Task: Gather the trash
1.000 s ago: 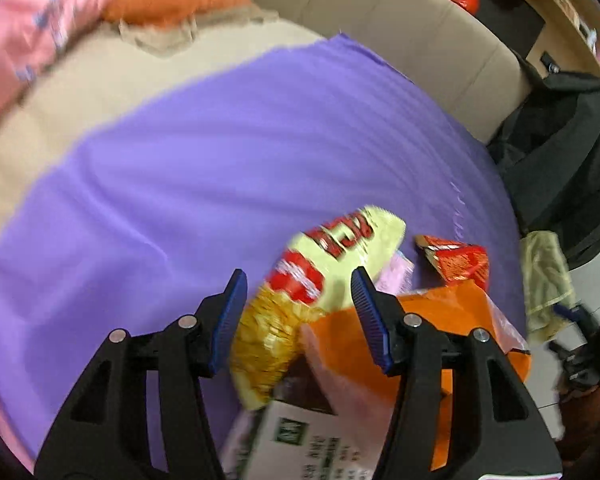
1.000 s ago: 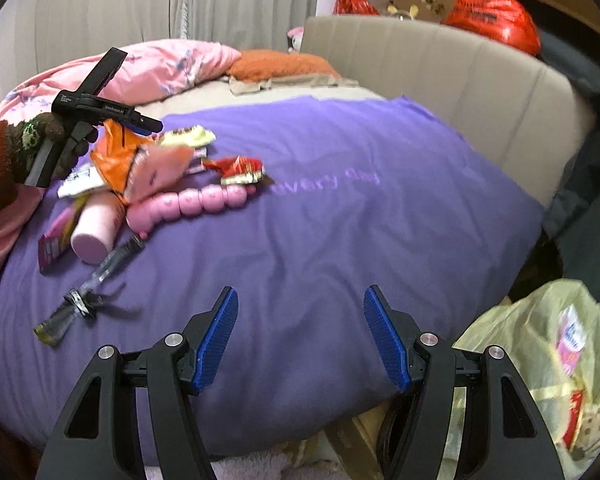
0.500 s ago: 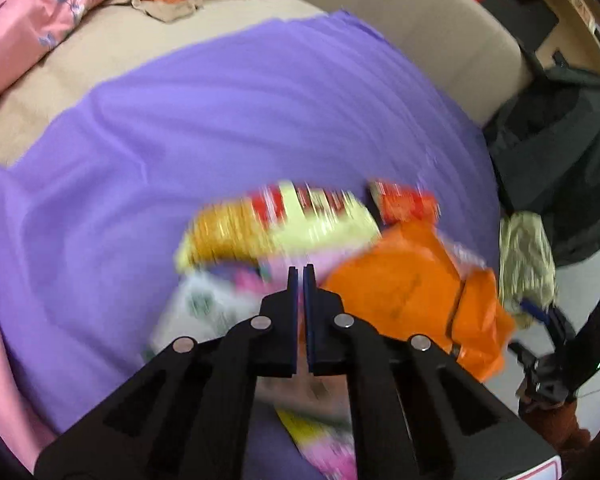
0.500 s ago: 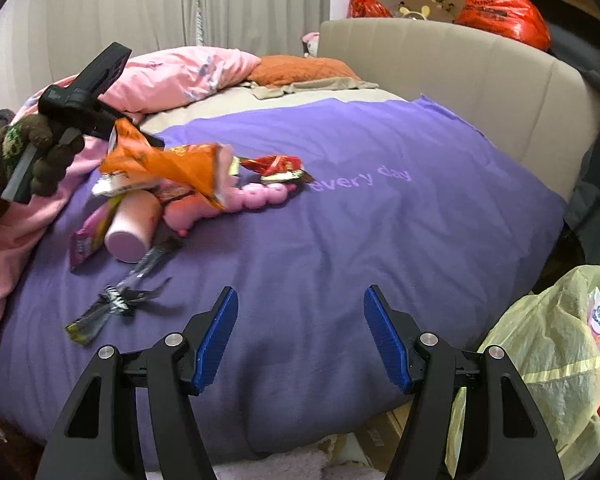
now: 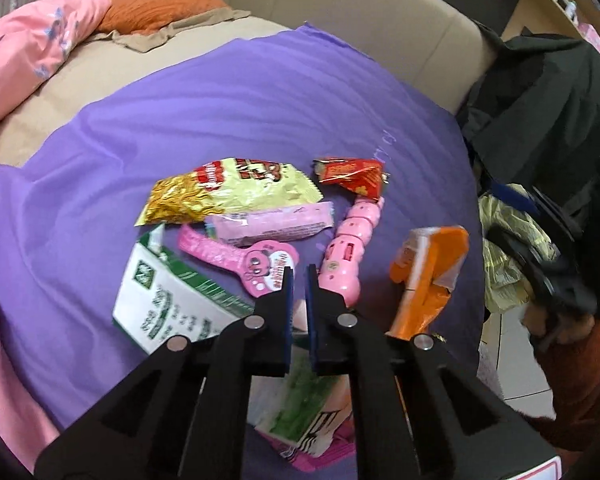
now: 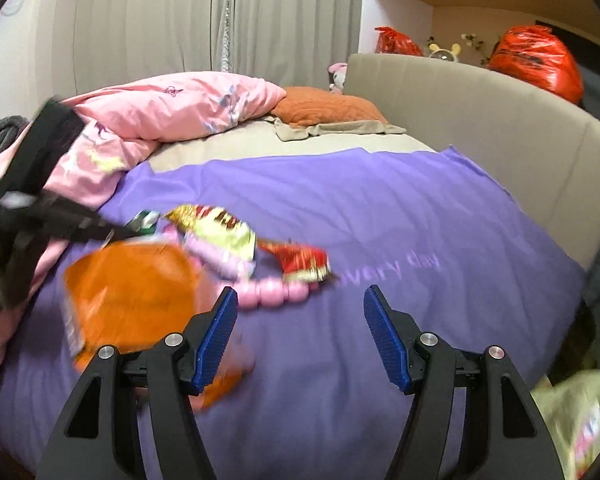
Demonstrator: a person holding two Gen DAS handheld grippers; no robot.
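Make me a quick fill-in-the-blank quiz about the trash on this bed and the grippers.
1. The trash lies on a ___ bedspread.
2. The right gripper has its jaws ___, with nothing between them.
3. The carton is white and ___.
4. In the left wrist view, the red wrapper lies just right of the ___ snack bag.

Missing words: purple; open; green; yellow

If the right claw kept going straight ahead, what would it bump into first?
Probably the purple blanket. The right claw is open and points at bare blanket, just right of the pink bead toy and red wrapper. Depth is hard to judge, so it might brush those.
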